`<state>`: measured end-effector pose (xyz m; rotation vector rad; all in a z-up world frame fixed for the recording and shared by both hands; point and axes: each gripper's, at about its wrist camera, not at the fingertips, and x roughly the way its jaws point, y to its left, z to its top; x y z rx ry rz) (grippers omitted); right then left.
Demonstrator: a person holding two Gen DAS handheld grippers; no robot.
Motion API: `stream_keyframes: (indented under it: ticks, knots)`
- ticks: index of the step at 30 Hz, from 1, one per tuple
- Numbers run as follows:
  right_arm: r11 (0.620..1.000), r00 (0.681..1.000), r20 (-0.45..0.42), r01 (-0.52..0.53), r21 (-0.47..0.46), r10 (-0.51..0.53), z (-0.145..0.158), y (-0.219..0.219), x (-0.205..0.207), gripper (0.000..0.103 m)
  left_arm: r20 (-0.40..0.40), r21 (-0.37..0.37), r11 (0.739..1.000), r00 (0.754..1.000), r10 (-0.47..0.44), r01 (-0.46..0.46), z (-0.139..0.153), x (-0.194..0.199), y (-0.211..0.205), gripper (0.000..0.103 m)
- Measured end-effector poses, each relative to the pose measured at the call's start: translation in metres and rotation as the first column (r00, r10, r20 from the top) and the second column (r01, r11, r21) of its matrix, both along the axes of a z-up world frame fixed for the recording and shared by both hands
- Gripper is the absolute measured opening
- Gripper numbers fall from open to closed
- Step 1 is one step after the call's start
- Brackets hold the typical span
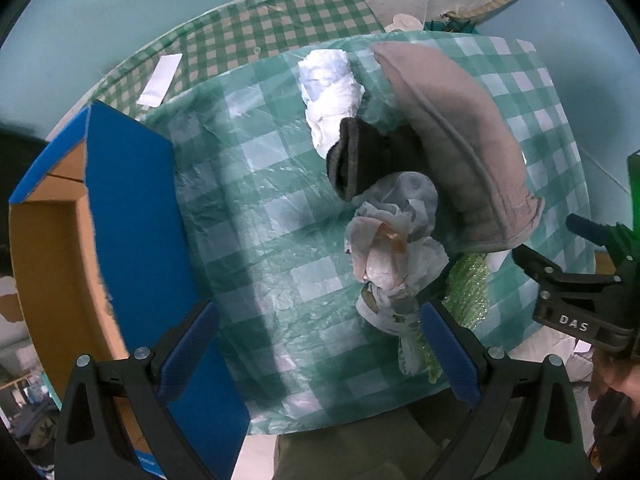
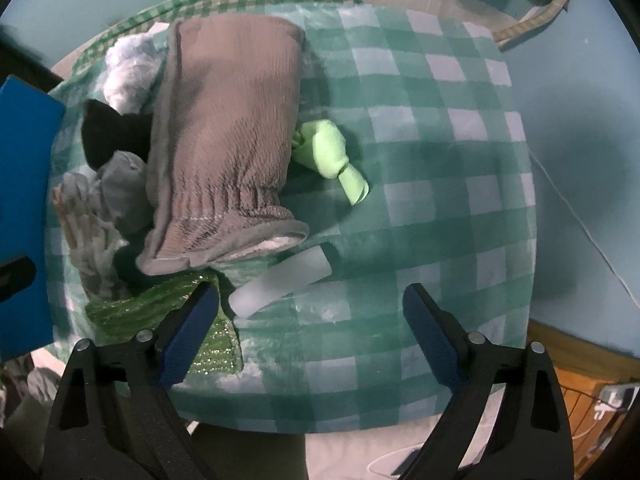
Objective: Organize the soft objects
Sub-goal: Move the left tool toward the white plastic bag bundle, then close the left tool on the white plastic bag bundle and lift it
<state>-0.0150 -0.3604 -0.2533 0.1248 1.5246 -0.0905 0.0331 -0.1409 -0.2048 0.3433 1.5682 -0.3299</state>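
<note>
Both grippers gape; white foam tube (image 2: 282,280) just ahead of right gripper (image 2: 312,328).

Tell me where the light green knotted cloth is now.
In the right wrist view, the light green knotted cloth lies on the checked table cover, just right of the grey pillow.

A green-and-white checked plastic tablecloth (image 1: 276,216) spreads ahead of and between the fingers. To the left of the left-hand finger stands an open cardboard box with blue flaps (image 1: 132,200). Far ahead of the fingers, past the tablecloth, a white paper slip (image 1: 160,79) lies on a smaller-checked green cloth (image 1: 256,28).
</note>
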Motion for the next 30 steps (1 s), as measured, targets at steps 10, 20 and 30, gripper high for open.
stream_keyframes:
  ticks: [10,20,30]
  knots:
    - [0.999,0.999,-0.018,0.046,0.012,-0.045,-0.013,-0.012,0.005,0.085,-0.016,0.011,1.0,1.0,-0.002,0.002,-0.012,0.001,-0.009,0.101]
    - [0.999,0.999,-0.018,0.032,0.024,-0.031,-0.019,-0.014,0.025,0.07,-0.057,-0.015,0.999,0.997,0.042,-0.043,-0.021,0.004,-0.015,0.101]
    - [0.994,1.0,-0.013,0.001,0.106,0.0,-0.025,-0.012,0.023,0.03,-0.076,-0.015,0.999,0.996,0.037,-0.038,-0.033,0.004,-0.03,0.101]
